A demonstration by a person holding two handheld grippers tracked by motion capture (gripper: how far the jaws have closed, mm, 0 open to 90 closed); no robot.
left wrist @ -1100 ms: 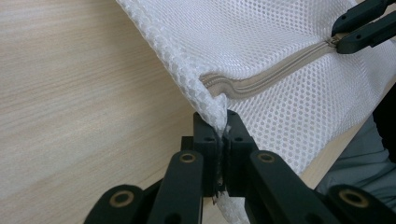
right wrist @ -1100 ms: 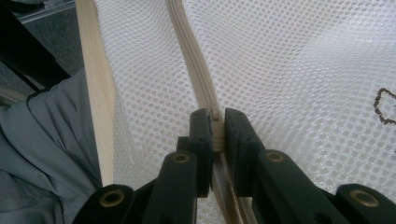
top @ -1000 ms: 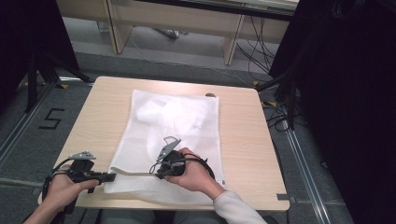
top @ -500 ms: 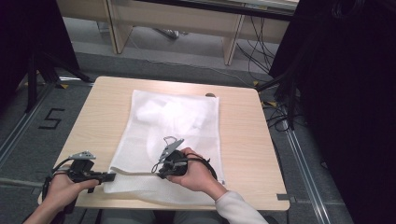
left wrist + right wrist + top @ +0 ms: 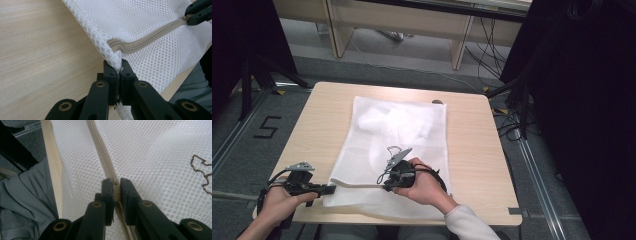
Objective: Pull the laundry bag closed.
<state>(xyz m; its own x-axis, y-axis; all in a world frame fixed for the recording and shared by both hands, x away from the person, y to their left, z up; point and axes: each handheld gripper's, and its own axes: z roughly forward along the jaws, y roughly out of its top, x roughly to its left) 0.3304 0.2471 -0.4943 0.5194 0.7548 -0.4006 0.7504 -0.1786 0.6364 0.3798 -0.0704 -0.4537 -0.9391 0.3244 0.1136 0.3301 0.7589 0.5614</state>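
A white mesh zip bag lies flat on the wooden table, with something white bunched inside its far half. My left gripper is at the bag's near left corner; in the left gripper view the gripper is shut on that mesh corner, just below the end of the beige zipper. My right gripper sits further along the zipper, near the bag's middle. In the right gripper view the gripper is shut on the zipper pull, and the zipper runs away beyond it.
The table's near edge lies close beside the bag, with the person's grey clothing below it. A small dark mark is at the table's far edge. Cables and a floor marking "5" lie around the table.
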